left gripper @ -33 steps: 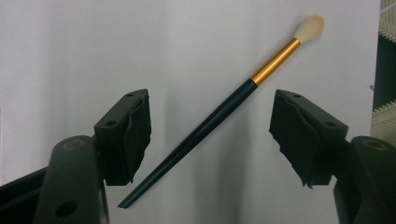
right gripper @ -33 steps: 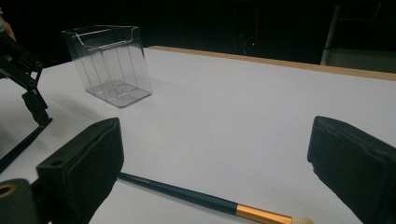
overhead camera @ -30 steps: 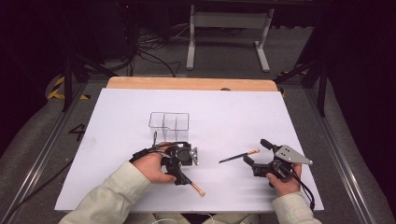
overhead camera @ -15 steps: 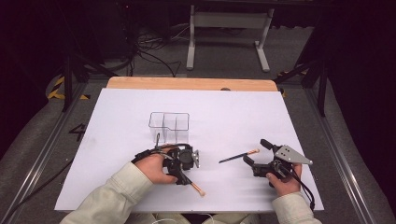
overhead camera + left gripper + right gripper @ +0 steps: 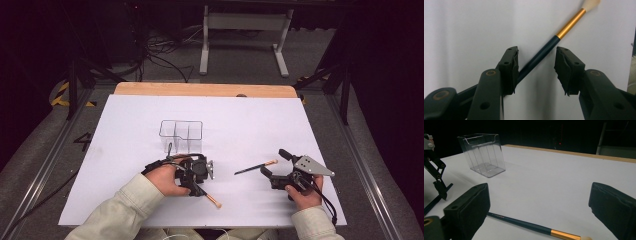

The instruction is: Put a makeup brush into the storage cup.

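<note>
Since the earlier high view, the left gripper's (image 5: 202,172) jaws have just been closing around a dark-handled brush (image 5: 209,195), and the hands have kept their places. From above, a clear 3-compartment holder (image 5: 181,135) stands empty on the white worktop (image 5: 250,120). That brush lies flat under the left gripper, its long axis diagonal, pale tip toward the near edge. A second brush (image 5: 256,167) lies just beside the right gripper (image 5: 272,162), tip away from the person.

Along the left gripper view, the brush (image 5: 554,37) runs diagonally between the jaws, touching one pad while the other stands clear: not yet clenched.

Through the right gripper view, 2 jaws stand wide apart, released, over the second brush (image 5: 531,226), gold ferrule and tip to the right. The holder (image 5: 482,155) stands upright beyond, with nothing in it.
</note>
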A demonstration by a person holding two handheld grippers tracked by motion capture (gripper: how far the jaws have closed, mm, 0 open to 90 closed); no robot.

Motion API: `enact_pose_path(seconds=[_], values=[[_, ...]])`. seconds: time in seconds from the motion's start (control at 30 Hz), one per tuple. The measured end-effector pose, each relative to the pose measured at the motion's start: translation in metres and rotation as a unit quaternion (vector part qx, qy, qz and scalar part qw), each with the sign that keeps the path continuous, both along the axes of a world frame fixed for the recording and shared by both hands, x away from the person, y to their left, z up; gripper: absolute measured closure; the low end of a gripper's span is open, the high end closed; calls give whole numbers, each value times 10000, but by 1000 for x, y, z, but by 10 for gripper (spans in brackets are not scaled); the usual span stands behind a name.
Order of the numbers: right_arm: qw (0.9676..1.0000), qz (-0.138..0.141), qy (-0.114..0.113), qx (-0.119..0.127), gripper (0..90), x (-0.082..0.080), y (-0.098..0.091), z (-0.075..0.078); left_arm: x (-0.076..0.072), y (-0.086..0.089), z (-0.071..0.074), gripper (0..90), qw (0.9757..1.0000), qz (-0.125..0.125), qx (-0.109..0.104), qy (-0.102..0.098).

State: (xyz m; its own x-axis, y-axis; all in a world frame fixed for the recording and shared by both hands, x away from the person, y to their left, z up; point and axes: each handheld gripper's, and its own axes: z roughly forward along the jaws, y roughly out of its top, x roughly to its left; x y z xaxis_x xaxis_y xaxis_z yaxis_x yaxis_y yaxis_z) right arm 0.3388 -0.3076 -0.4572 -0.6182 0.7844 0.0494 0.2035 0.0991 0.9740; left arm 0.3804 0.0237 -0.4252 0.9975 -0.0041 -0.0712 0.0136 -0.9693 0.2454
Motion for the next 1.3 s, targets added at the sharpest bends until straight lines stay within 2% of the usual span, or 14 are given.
enact_pose_path(seconds=[0.27,0.37,0.5,0.8,0.9,0.93,0.97,1.1,1.27,1.3], values=[[10000,0,-1,-5,44,0,0,0,-1,-1,1,668,9998,100,129,-72],[10000,-4,-4,3,44,0,0,0,-1,-4,2,722,9995,84,261,-160],[10000,-5,2,0,44,0,0,0,-2,-4,2,811,9994,111,296,-130],[10000,-41,21,16,38,1,0,0,-1,-3,2,826,9994,157,318,-27],[10000,-52,25,30,36,1,-1,0,-1,-2,3,827,9995,191,247,14],[10000,-55,34,37,36,1,-1,0,0,-2,5,828,9996,173,235,-60],[10000,-55,40,40,36,1,-1,0,0,0,8,828,9995,270,167,-60],[10000,-68,35,41,36,1,-1,0,3,7,19,828,9992,395,-91,-49],[9999,-83,49,49,36,1,-1,0,7,15,28,827,9978,479,-445,-54],[9999,-85,50,50,36,1,-1,0,7,15,28,827,9978,479,-445,-54]])
